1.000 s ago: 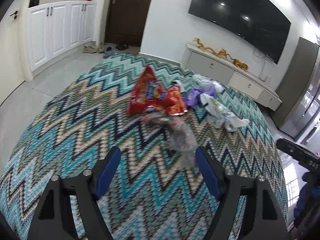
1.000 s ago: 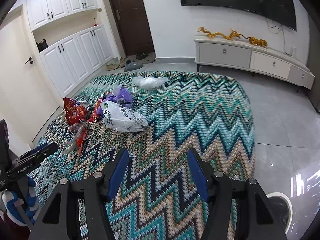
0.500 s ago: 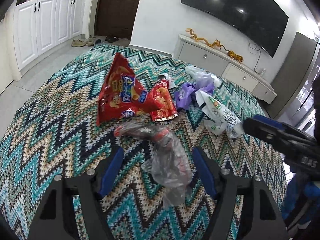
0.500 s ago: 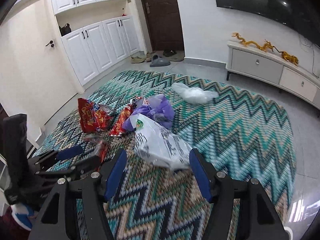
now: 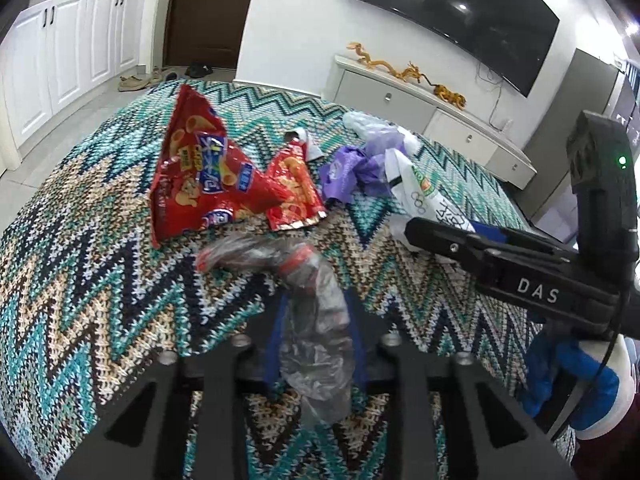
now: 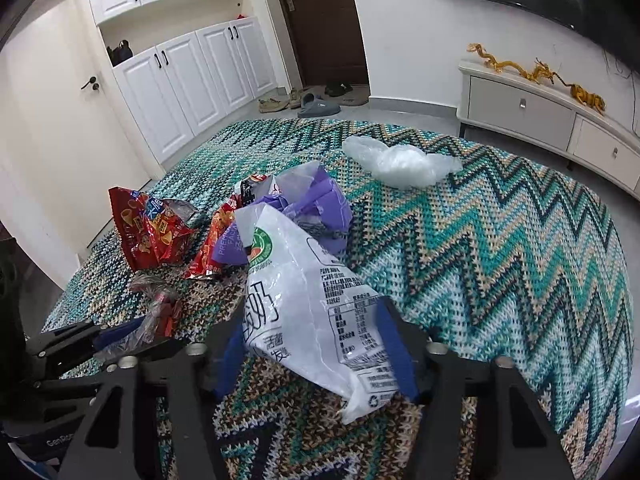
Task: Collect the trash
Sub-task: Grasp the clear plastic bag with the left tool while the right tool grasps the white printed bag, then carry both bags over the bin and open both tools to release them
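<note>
The left gripper (image 5: 314, 336) has just been closing, and its two blue pads now pinch the clear crumpled wrapper (image 5: 316, 320), which has red print and lies on the zigzag carpet (image 5: 100, 300). The jaws stand narrow, with the wrapper squeezed between them.

The right gripper (image 6: 316, 344) has also just been closing. Its two blue fingers stand half wide on both sides of the white printed bag (image 6: 316, 300). Whether the pads already press on the bag, I cannot tell.

Counted outward from the left gripper in the left wrist view: at 11 o'clock lie two red snack bags, one large red bag (image 5: 200, 172) and one small red bag (image 5: 296, 188), touching each other. At 1 o'clock is one purple bag (image 5: 352, 168), just beside the white printed bag. Past it, also at 1 o'clock, is one clear white bag (image 6: 400, 160), well apart from the others in the right wrist view. So there are six pieces of trash, all on the carpet.

At 3 o'clock of the left view the right gripper reaches in, held by one hand in a blue glove (image 5: 568, 384).

Far back, at 12 o'clock in the right wrist view, stand one dark door (image 6: 320, 20) and several shoes (image 6: 304, 100).
</note>
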`<state>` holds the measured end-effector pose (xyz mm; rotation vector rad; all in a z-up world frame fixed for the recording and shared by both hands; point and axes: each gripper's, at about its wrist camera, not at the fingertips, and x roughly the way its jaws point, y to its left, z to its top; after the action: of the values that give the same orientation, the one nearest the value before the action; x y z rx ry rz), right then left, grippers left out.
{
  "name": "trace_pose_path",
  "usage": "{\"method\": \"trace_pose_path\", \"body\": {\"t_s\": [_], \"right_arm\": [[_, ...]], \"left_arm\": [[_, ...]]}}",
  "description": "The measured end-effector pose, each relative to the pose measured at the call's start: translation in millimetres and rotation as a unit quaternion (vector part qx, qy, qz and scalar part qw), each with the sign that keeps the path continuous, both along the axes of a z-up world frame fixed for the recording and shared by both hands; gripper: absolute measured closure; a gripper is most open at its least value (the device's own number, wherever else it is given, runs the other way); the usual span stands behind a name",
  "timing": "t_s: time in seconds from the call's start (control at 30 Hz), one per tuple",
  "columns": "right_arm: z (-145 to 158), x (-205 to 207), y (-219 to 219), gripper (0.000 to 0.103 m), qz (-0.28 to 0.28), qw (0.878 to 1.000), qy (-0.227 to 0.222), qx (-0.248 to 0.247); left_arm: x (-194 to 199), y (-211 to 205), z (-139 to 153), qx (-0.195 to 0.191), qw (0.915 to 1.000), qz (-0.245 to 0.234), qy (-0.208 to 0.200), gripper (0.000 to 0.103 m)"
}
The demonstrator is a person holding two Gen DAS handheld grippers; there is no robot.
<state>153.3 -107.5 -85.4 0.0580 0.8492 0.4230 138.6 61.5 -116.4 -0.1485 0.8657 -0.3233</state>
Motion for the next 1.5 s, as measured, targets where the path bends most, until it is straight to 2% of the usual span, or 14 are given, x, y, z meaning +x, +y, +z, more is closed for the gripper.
{"method": "trace_pose_path", "body": {"t_s": [0.07,0.13,0.23,0.37,0.47,0.67,0.87,1.07,1.5], "right_arm": [[2.0,-4.5,-0.9,0.063,0.004,1.0,-0.001,0.001],[5.6,-12.3,-1.1,0.074,0.009,1.0,-0.004,-0.001],[10.9,-25.6,-2.9,0.077,0.008,1.0,-0.007,-0.002],[19.8,-46.1,-14.8,0.079,-0.003,1.0,-0.012,0.013],[28.5,-64.7,-25.1,0.079,-0.014,0.999,-0.018,0.027],[49.9,-106.8,-48.1,0.079,-0.035,0.997,-0.037,0.055],[67.1,-149.8,-75.7,0.079,-0.063,0.994,-0.057,0.073],[79.2,-186.7,-104.6,0.079,-0.099,0.99,-0.073,0.07],[91.4,-241.4,-153.5,0.079,-0.151,0.98,-0.101,0.079]], "left_arm": [[-1.2,-4.0,0.1,0.005,1.0,-0.003,-0.002,0.09],[-4.0,-7.7,0.6,0.01,0.9999,-0.004,-0.004,0.091],[-12.0,-8.2,3.4,0.009,0.9999,0.003,-0.01,0.093],[-26.2,-2.6,9.7,-0.008,0.9998,0.015,-0.014,0.093],[-40.7,-3.3,19.2,-0.005,0.9996,0.017,-0.023,0.093],[-74.0,-16.0,51.0,0.038,0.9964,0.025,-0.071,0.093],[-108.7,-33.6,84.7,0.077,0.9882,0.031,-0.129,0.093],[-134.8,-48.5,105.3,0.093,0.9819,0.027,-0.162,0.093],[-169.0,-72.7,122.5,0.112,0.9758,0.017,-0.187,0.092]]}}
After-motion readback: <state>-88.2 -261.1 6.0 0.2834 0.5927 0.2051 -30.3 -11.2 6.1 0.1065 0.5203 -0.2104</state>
